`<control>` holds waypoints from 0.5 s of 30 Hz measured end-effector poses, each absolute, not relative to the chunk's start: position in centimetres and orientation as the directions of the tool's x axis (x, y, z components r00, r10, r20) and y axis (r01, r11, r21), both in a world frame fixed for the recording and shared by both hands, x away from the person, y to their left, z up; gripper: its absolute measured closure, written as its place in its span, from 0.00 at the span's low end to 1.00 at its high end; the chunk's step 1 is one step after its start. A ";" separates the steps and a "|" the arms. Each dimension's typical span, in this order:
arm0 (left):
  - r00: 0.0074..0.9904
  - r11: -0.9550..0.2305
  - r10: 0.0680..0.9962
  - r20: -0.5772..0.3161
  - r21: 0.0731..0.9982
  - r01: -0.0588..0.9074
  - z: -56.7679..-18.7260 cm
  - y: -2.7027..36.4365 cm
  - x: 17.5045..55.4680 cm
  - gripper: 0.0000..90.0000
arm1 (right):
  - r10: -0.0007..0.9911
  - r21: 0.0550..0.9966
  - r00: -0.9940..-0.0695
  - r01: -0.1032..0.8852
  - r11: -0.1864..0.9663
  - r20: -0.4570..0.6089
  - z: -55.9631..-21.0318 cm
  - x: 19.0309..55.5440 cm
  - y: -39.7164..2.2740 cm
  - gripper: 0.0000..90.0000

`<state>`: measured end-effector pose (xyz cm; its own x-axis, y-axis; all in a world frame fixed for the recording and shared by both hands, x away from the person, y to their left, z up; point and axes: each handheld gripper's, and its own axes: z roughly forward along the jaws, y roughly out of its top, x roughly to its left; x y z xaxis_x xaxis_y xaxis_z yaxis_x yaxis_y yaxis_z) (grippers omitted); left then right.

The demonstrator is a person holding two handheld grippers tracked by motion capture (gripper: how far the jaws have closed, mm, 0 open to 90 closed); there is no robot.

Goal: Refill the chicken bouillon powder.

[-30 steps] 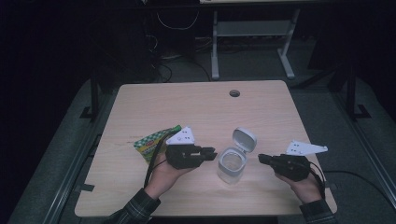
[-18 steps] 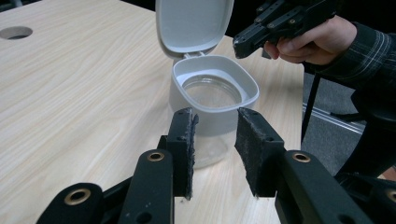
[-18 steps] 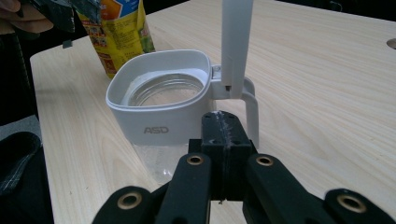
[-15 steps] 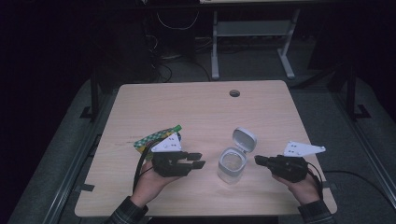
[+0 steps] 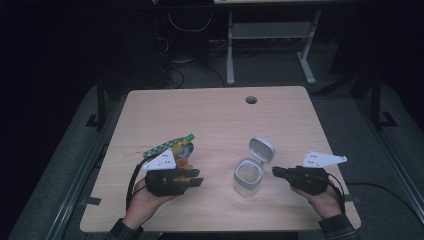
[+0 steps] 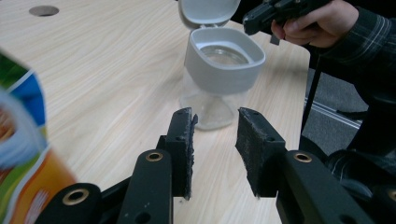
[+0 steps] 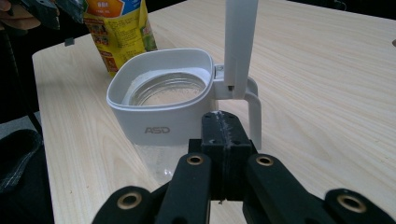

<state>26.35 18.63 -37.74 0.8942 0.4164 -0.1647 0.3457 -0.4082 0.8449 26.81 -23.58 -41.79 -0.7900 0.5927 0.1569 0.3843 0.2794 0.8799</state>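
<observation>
A clear jar with a grey-white collar (image 5: 248, 176) stands near the table's front, its flip lid (image 5: 262, 148) upright and open. A colourful snack pouch (image 5: 176, 149) lies to its left. My left gripper (image 5: 196, 178) is just in front of the pouch, pointing right at the jar from a short way off, open and empty. In the left gripper view the jar (image 6: 224, 63) sits beyond the open left gripper (image 6: 215, 140), and the pouch (image 6: 21, 140) is at the left edge. My right gripper (image 5: 276, 171) is shut, its tip close to the jar's right side. In the right gripper view the right gripper (image 7: 223, 128) is shut just short of the jar (image 7: 159, 109) and its lid (image 7: 240, 46).
The wooden table (image 5: 220, 115) has a cable hole (image 5: 251, 100) at the back. A metal stand (image 5: 270, 40) and cables are on the floor behind. The person's hands and sleeves hang over the front edge.
My left gripper has drawn back from the jar, leftwards and towards the person, still open. More of the pouch now shows. The right gripper has barely moved.
</observation>
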 end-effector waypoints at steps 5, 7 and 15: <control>0.886 -0.401 0.434 -0.163 0.845 0.352 -37.9 20.9 25.9 0.73 | 0.595 0.879 -0.789 0.385 0.281 0.156 -41.8 26.8 -23.6 1.00; 0.883 -0.394 0.439 -0.167 0.847 0.356 -38.0 21.5 25.7 0.73 | 0.595 0.879 -0.789 0.385 0.282 0.155 -41.8 26.8 -23.6 1.00; 0.871 -0.390 0.460 -0.170 0.843 0.371 -38.3 23.8 24.9 0.73 | 0.597 0.878 -0.787 0.387 0.282 0.155 -41.8 26.9 -23.5 1.00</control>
